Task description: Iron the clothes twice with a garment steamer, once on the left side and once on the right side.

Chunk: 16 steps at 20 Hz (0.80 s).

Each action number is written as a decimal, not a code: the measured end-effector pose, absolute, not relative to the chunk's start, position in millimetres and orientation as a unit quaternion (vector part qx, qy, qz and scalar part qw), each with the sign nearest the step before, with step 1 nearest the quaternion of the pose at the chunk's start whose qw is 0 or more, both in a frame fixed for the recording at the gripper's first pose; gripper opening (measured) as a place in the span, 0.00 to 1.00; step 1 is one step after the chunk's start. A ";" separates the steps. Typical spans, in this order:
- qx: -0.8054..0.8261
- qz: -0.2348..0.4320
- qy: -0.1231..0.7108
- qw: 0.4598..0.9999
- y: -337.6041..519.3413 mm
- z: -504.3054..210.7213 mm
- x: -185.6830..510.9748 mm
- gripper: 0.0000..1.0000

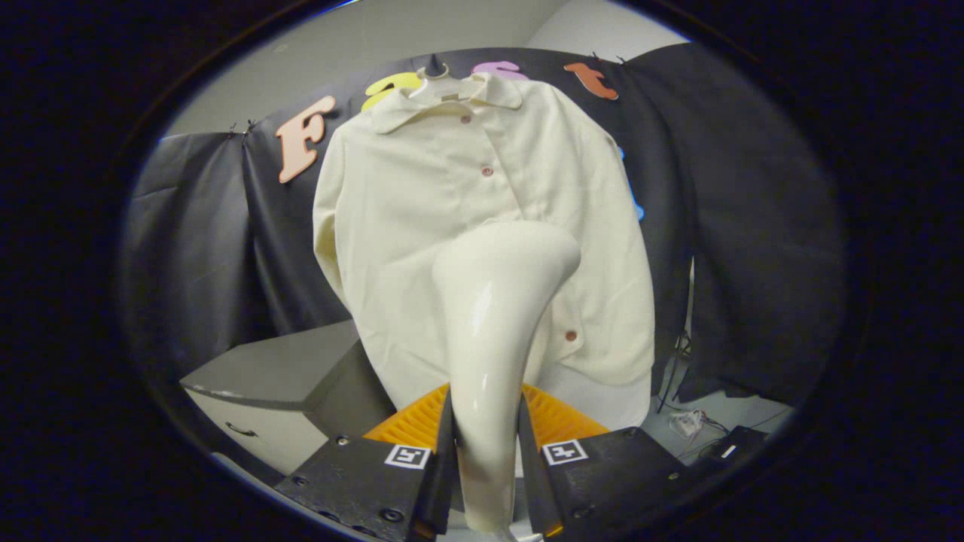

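Steamer [493,331] sits upright between the fingers [444,452], handle pinched on both sides, head flaring out above and tipped toward the shirt [452,226]. Steamer head is in front of shirt's lower middle, just right of the button placket; can't tell if it touches the fabric.

Shirt: cream, collared, long-sleeved, hung on a hanger [437,79] against the booth's black cloth wall [203,241]. Small reddish buttons run down the front, one more near the hem just right of steamer neck.

Left of steamer and lower than the shirt's sleeve: grey cabinet [279,376] w/ drawer handle. Right of steamer, on the floor past the shirt hem: cables and a small white plug block [687,423], near the cloth's bottom edge.

Gripper [486,452] points up at the shirt, steamer neck rising straight from between fingers.
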State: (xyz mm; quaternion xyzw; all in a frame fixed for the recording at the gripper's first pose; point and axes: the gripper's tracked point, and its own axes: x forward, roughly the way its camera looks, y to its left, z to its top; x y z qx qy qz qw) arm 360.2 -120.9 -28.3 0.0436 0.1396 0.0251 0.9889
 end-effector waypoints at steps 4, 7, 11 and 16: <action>0.023 -0.027 0.057 0.998 -147.2 58.8 383.5 0.40; 0.018 -0.062 0.015 0.998 -163.4 107.0 407.1 0.40; -0.042 -0.080 0.017 0.996 -181.8 137.2 443.5 0.40; -0.061 -0.068 0.033 0.995 -199.9 135.6 491.6 0.40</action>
